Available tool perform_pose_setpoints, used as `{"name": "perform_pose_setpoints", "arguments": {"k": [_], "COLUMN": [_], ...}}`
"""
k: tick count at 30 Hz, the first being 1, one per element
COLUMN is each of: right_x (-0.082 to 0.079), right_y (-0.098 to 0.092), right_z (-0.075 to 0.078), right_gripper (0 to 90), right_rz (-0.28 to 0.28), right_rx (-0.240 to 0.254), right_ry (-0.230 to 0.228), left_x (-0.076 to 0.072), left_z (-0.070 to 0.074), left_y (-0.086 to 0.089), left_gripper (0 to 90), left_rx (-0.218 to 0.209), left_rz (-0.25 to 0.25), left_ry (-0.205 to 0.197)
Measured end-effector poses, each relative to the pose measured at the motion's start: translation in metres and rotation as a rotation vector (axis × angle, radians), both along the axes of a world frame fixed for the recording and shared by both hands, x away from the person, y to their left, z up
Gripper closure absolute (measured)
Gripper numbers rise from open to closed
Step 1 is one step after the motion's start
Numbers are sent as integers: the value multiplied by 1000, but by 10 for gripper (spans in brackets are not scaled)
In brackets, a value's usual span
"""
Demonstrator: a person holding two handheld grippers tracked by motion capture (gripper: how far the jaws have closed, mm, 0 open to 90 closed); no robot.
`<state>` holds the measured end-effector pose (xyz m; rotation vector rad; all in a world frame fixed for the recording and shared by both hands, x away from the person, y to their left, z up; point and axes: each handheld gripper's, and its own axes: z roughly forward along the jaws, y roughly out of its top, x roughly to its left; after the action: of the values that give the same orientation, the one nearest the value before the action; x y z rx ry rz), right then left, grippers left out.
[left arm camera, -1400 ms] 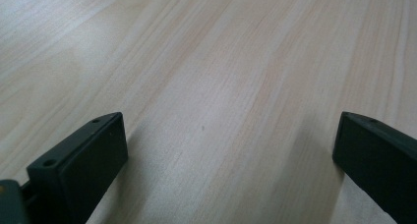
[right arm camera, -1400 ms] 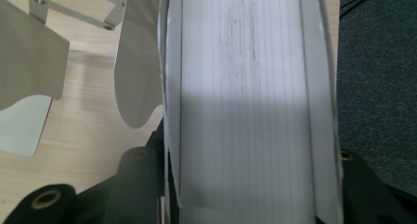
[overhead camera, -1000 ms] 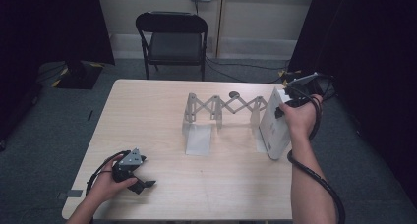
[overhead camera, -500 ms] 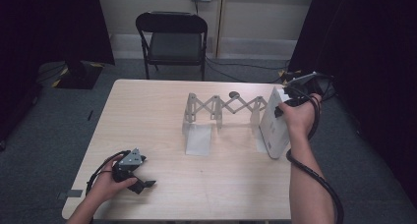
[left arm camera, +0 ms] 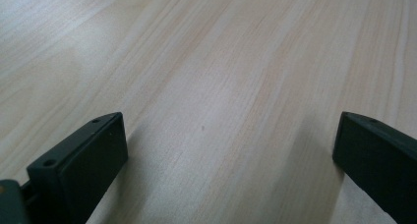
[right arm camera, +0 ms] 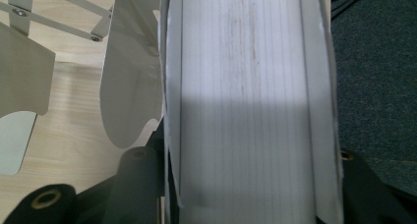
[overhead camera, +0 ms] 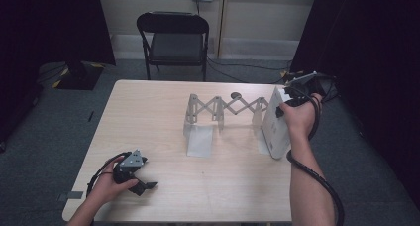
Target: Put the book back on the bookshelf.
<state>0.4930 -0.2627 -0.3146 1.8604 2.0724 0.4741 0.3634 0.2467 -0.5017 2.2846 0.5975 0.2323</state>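
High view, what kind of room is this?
Probably a lab or studio set up for recording: black curtains on both sides, a lone folding chair, grey carpet, and a bare wooden table.

Book [right arm camera: 246, 86] top, bottom cut off; right gripper [right arm camera: 246, 184] fingers mostly hidden behind its covers, apparently clamping.

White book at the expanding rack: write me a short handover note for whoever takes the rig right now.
Right tool: shut on the white book, held upright, pages toward the camera, at the right end of the expanding metal book rack.
Left tool: open, nothing between its jaws, resting on the table near its front left corner.
Done: book stands against the rack's last divider.
Left: seat the book, release it, withdraw.
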Motion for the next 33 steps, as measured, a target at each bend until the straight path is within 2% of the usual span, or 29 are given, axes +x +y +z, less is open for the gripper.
{"name": "perform_pose_setpoints", "arguments": {"k": [17, 33], "right_x": [3, 2], "right_y": [7, 1], "right_z": [-2, -3], "right_gripper": [536, 530], "right_rz": [10, 2], "right_rx": [-9, 16], "right_ry": [-10, -7], "left_x": [0, 0], "left_z": [0, 0], "left_y": [0, 0], "left_gripper": [0, 0], "left_rx": [0, 0], "left_rz": [0, 0], "left_ry": [0, 0]}}
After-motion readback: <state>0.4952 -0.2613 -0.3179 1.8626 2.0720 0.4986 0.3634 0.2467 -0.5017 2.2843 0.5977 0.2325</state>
